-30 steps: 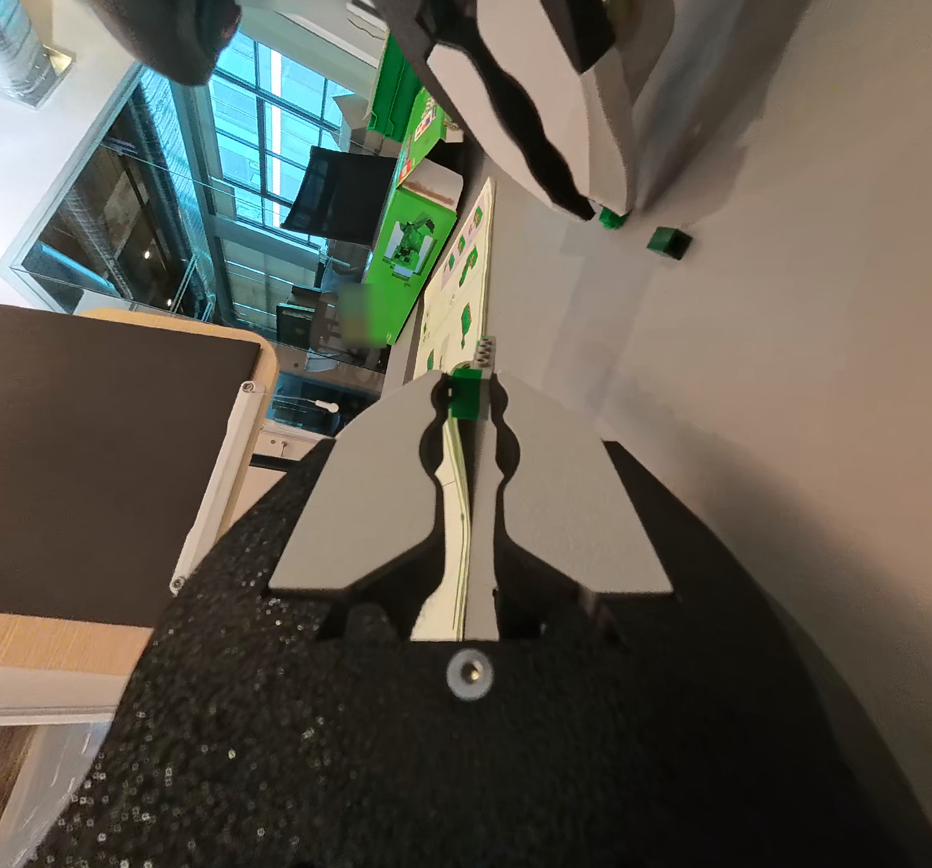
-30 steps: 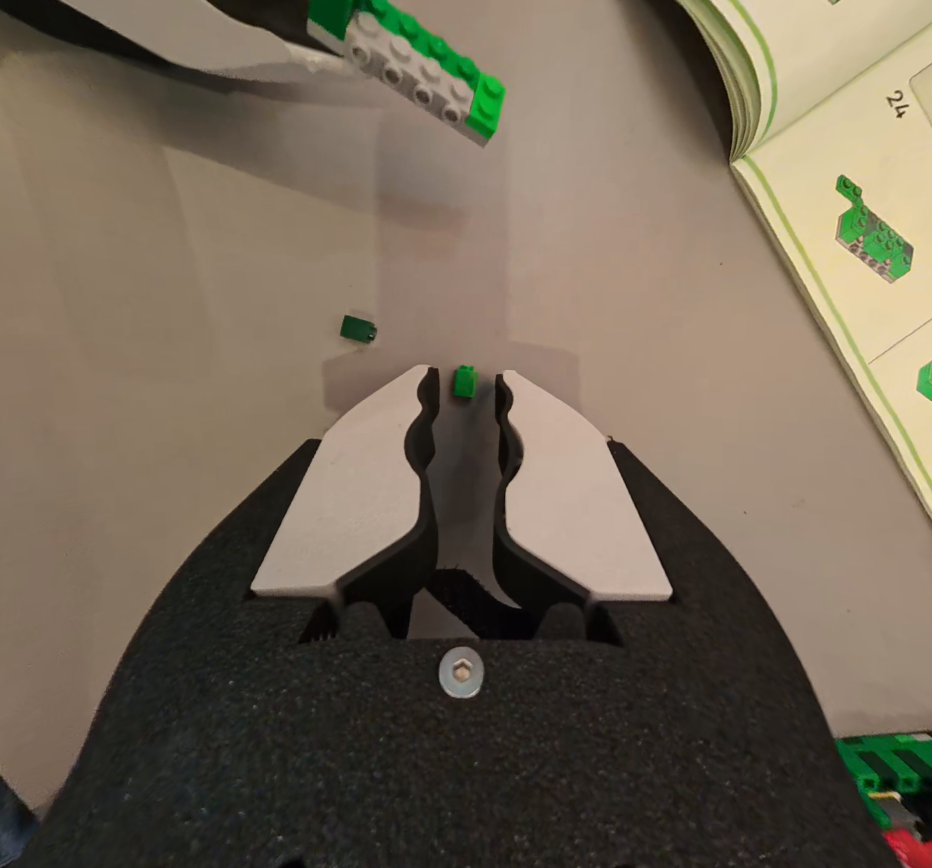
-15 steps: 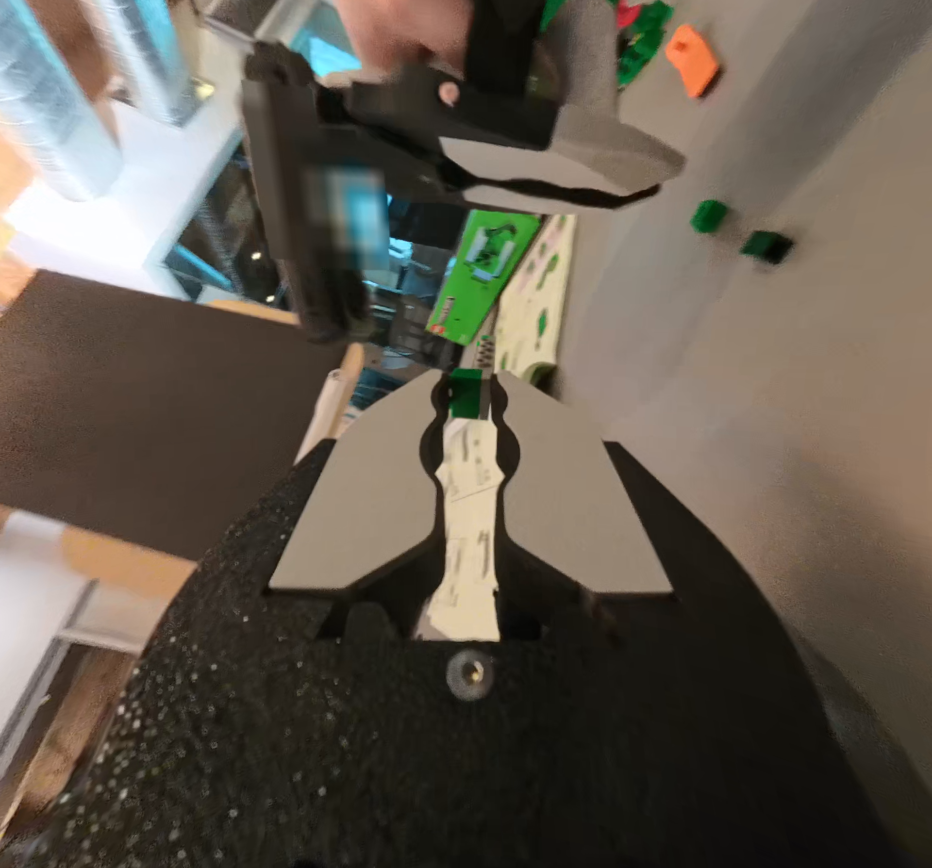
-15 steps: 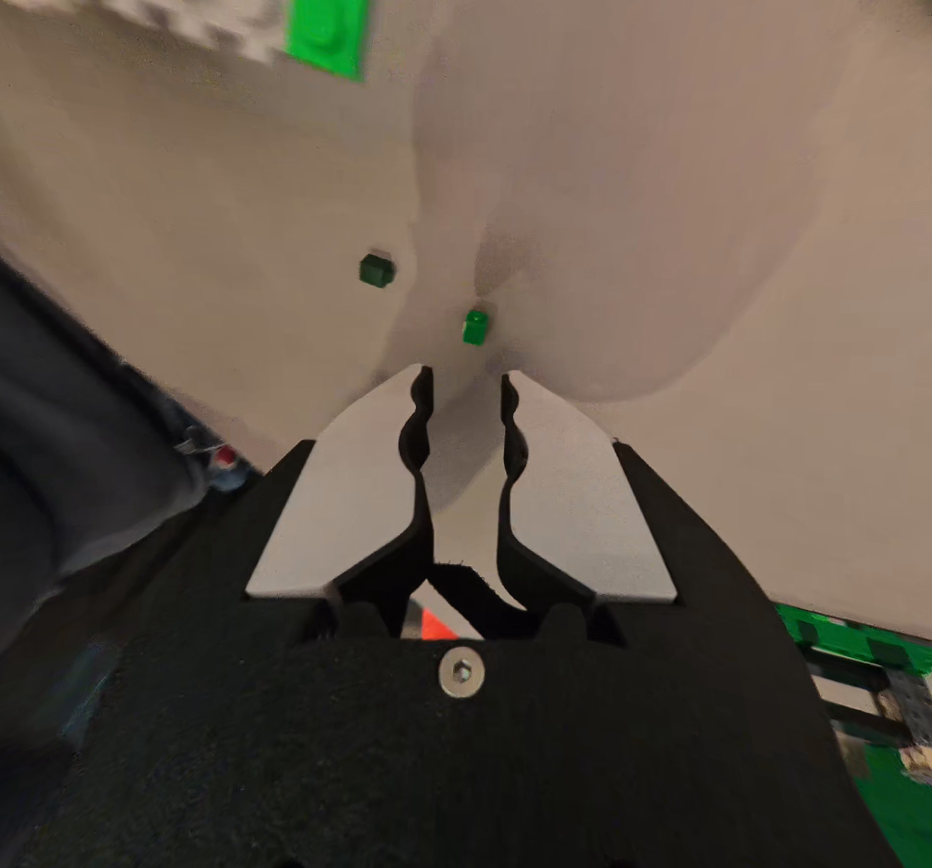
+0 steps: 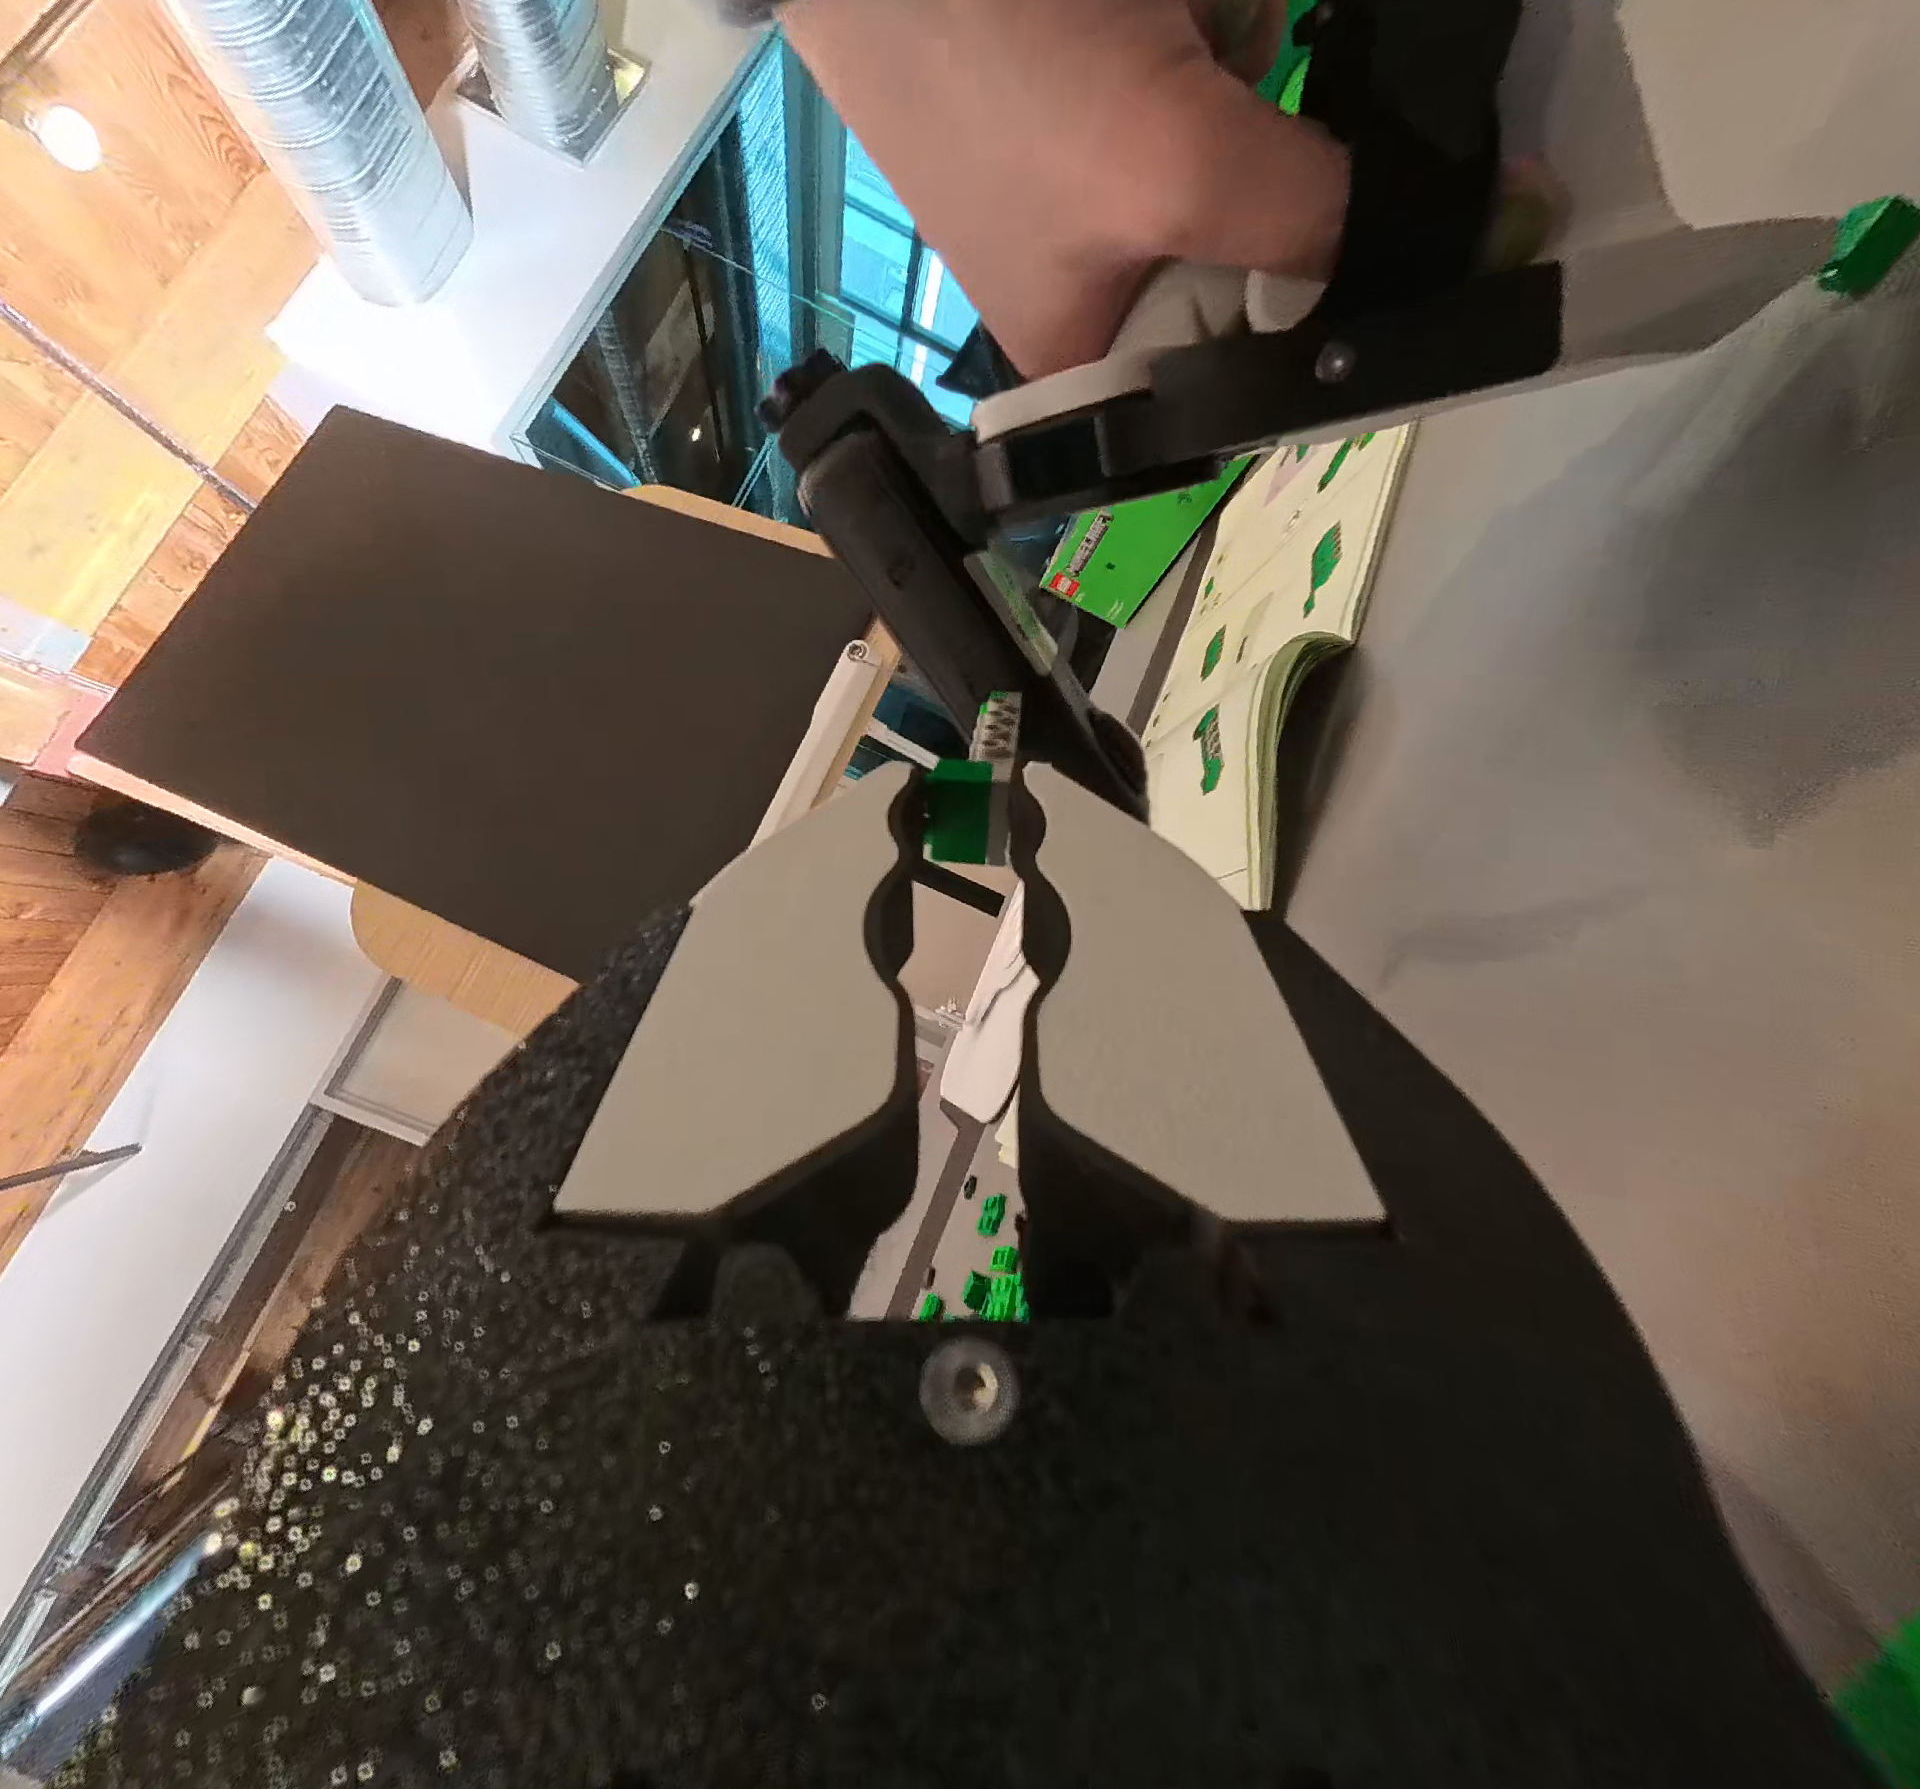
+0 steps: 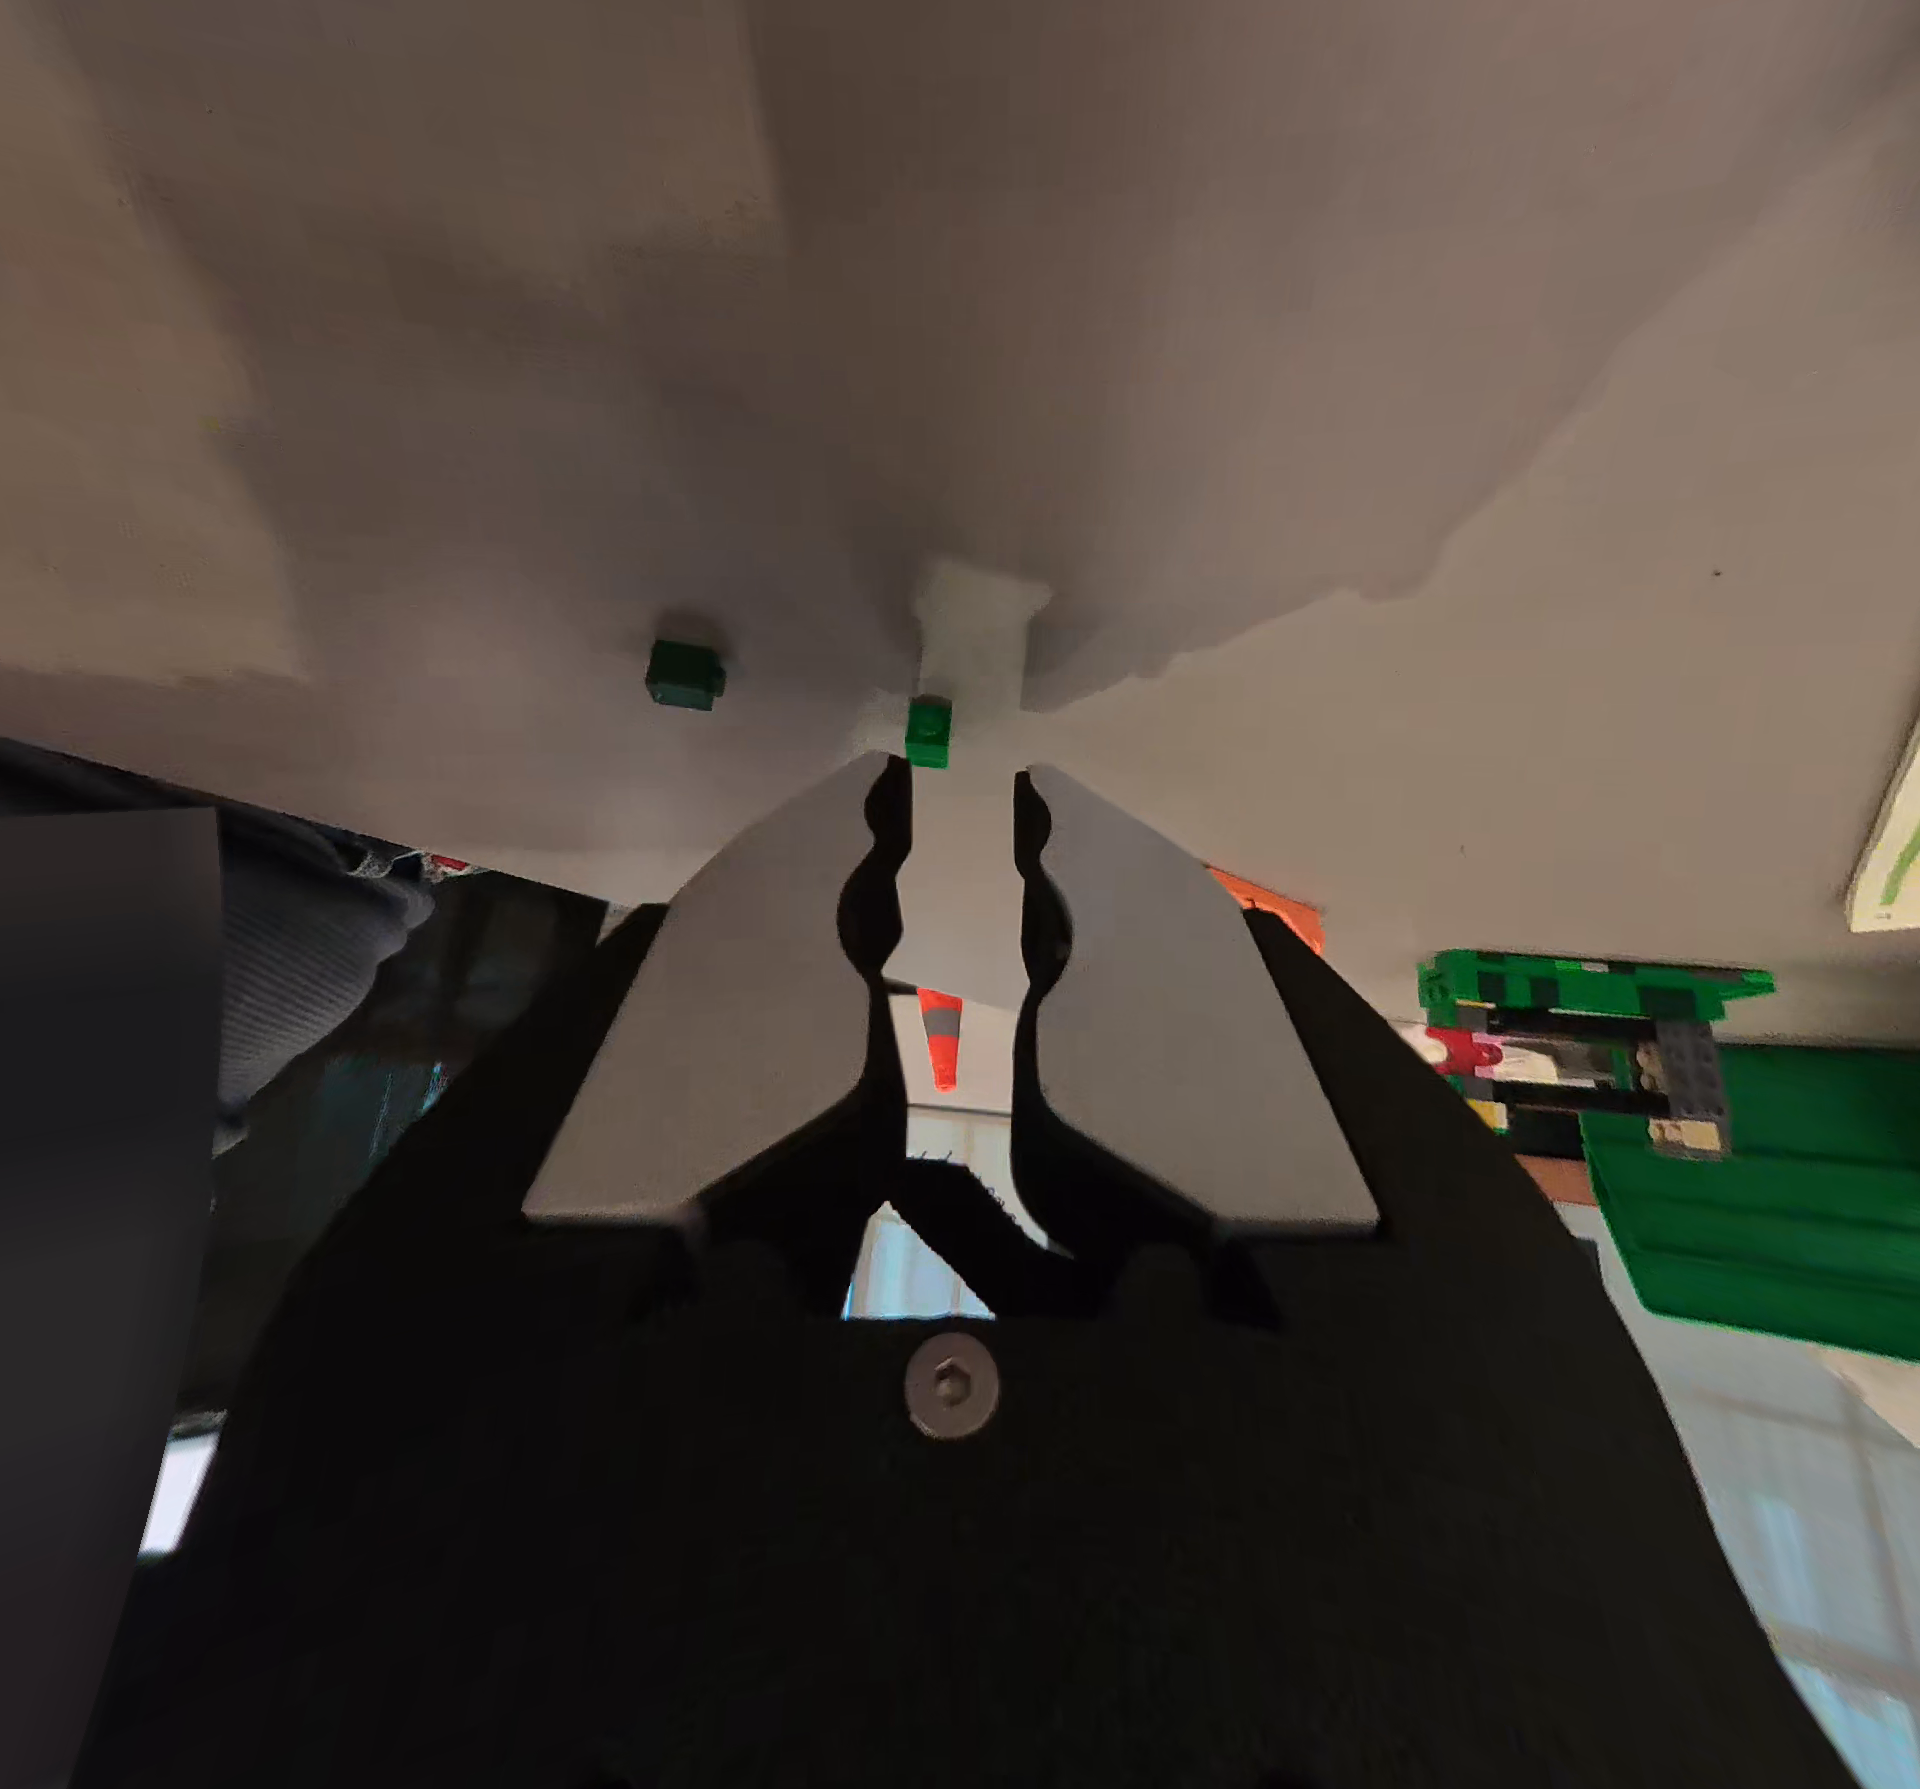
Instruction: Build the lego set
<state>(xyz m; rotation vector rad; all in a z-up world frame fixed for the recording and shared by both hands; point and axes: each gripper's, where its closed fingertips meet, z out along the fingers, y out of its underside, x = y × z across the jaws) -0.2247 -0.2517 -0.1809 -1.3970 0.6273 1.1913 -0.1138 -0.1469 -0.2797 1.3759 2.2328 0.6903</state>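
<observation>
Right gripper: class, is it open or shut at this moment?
Open. The right gripper shows bare table between its fingertips, holding nothing; the small bright green brick lies just beyond them.

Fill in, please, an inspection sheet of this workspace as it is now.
Surface: grey table, shadowed.
Job's things: bright green brick before the fingertips; dark green brick beside it; green and grey assembly; partly built model; open instruction booklet.
Clutter: orange cone.
Grippers: left gripper shut on the assembly; right gripper open.
Cables: nothing seen.
Surroundings: ceiling ducts, windows.
</observation>
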